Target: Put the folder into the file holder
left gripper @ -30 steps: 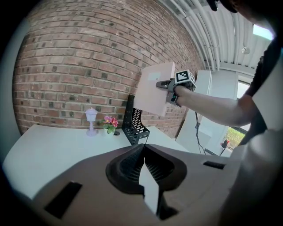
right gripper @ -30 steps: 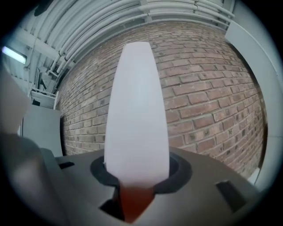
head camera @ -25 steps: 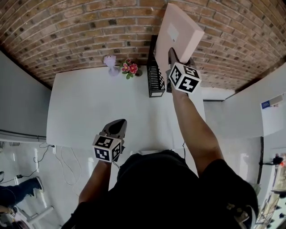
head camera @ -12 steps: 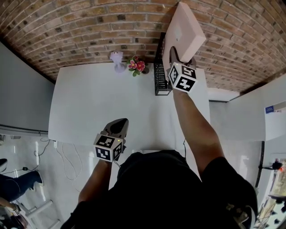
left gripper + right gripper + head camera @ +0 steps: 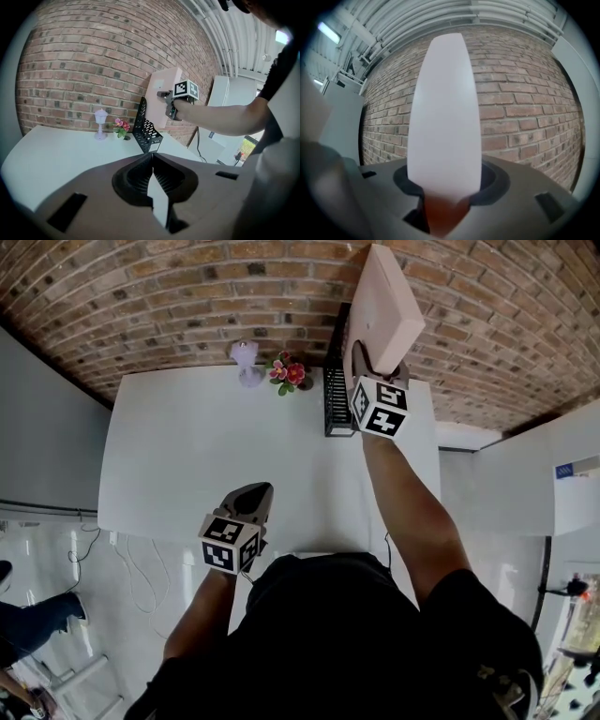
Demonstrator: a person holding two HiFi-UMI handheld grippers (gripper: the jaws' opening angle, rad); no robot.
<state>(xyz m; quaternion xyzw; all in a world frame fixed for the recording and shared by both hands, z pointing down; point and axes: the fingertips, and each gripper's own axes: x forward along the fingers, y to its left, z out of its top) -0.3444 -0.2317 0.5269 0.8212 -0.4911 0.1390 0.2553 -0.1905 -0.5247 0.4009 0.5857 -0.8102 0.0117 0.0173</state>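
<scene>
Nearest me, my left gripper (image 5: 152,158) hangs idle over the front edge of the white table (image 5: 206,437), its jaws pressed together on nothing. Farther out, my right gripper (image 5: 364,360) points level at the pale pink folder (image 5: 384,310). The folder stands on end at the right side of the black mesh file holder (image 5: 335,381), its lower end hidden from me, so I cannot tell whether it is seated in a slot. The right jaws have just been opening and stand loosened, with the folder's narrow edge between them but, as I judge it, no longer clamped. Beyond them sit flowers (image 5: 288,373) and a small lamp (image 5: 246,360) against the brick wall (image 5: 187,296). The danger from here is that the tall folder, let go before it is fully down, could lean and topple off the table's right edge. A jaw could also snag it as I pull back, dragging the light holder along
</scene>
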